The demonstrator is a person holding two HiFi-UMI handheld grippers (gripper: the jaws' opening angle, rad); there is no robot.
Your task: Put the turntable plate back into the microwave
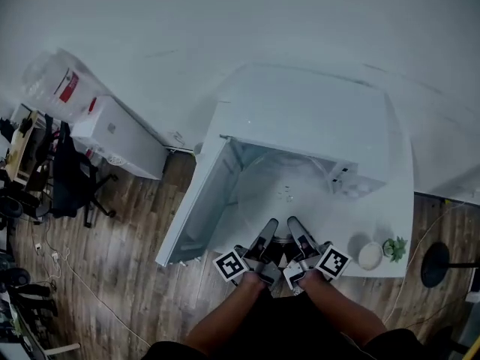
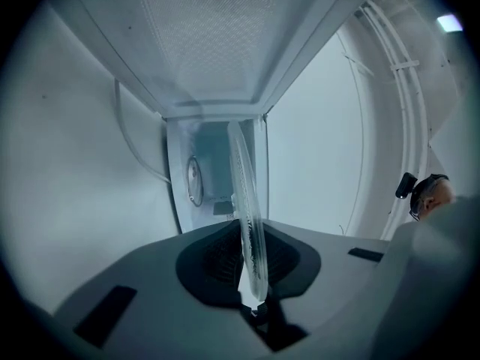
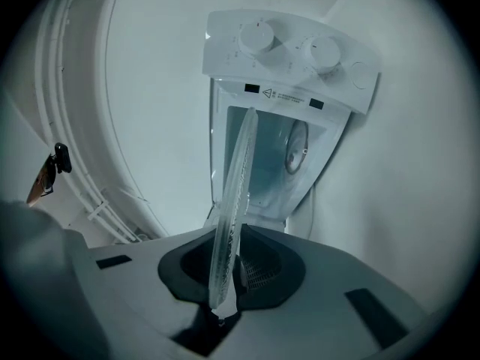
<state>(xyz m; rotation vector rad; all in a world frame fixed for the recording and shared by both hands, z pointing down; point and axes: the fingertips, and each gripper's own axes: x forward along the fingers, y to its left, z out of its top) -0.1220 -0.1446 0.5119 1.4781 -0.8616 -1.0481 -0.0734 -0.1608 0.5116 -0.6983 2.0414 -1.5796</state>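
Note:
The clear glass turntable plate (image 1: 283,198) hangs level in front of the open microwave (image 1: 315,118), faint in the head view. My left gripper (image 1: 267,229) and right gripper (image 1: 295,228) sit side by side on its near rim. Seen edge-on in the left gripper view, the plate (image 2: 247,201) is pinched by the shut left gripper (image 2: 253,295), with the lit cavity (image 2: 214,175) straight ahead. In the right gripper view the plate (image 3: 232,208) stands edge-on in the shut right gripper (image 3: 223,300), before the cavity (image 3: 274,167) and the knob panel (image 3: 289,51).
The microwave door (image 1: 196,201) swings open to the left; its mesh window (image 2: 210,28) fills the top of the left gripper view. On the white table (image 1: 401,201) to the right stand a small white bowl (image 1: 370,255) and a little plant (image 1: 394,247). A white box (image 1: 120,137) and a dark chair (image 1: 71,175) are on the floor at left.

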